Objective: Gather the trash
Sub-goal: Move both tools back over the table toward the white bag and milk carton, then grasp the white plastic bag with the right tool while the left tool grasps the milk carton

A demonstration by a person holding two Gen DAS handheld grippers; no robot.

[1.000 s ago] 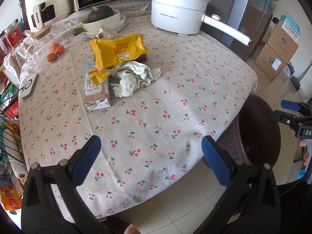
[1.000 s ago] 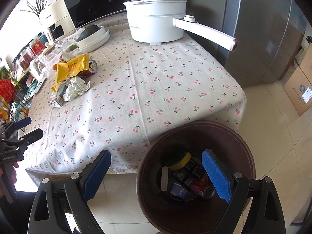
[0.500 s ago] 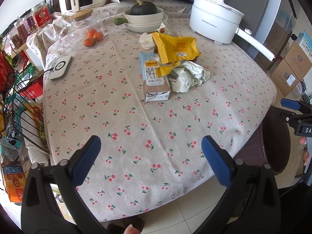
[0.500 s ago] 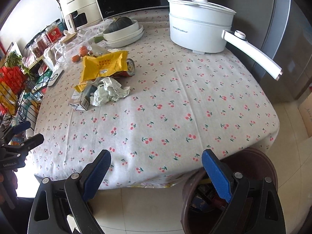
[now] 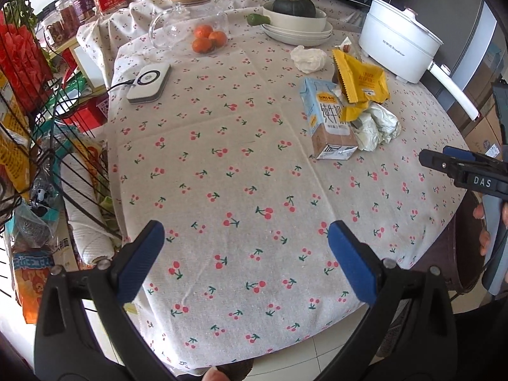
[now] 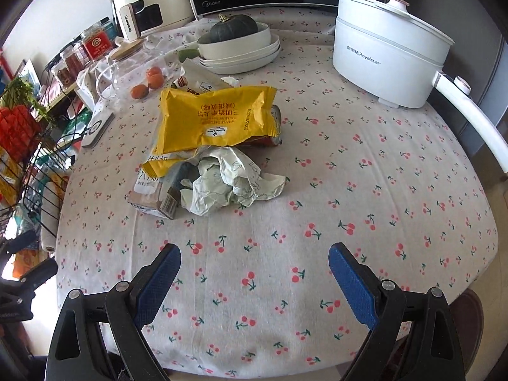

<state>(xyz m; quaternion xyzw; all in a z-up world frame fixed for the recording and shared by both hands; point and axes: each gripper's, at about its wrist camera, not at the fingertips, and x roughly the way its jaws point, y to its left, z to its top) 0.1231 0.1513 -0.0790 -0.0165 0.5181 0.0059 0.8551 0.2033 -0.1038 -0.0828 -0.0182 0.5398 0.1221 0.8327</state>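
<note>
A heap of trash lies mid-table: a yellow snack wrapper (image 6: pixel 219 120), crumpled pale paper (image 6: pixel 228 184), a flattened milk carton (image 5: pixel 327 120) and a drink can (image 6: pixel 275 127) half under the wrapper. A white tissue wad (image 5: pixel 309 58) sits farther back. The brown bin (image 5: pixel 457 254) stands on the floor past the table's right edge. My left gripper (image 5: pixel 244 260) hangs open over the near tablecloth, left of the heap. My right gripper (image 6: pixel 254 282) is open too, short of the paper, nothing between its fingers.
A white electric pot (image 6: pixel 387 60) with a long handle stands back right. Stacked bowls with a dark squash (image 6: pixel 236 27), a glass jar (image 5: pixel 187 22), oranges (image 5: pixel 208 39) and a white charger pad (image 5: pixel 149 82) crowd the back. A wire rack (image 5: pixel 35 146) borders the left edge.
Both grippers swung left, away from the bin and over the table. The bin has slid to the edge of both views, and the trash heap is now nearer the right gripper.
</note>
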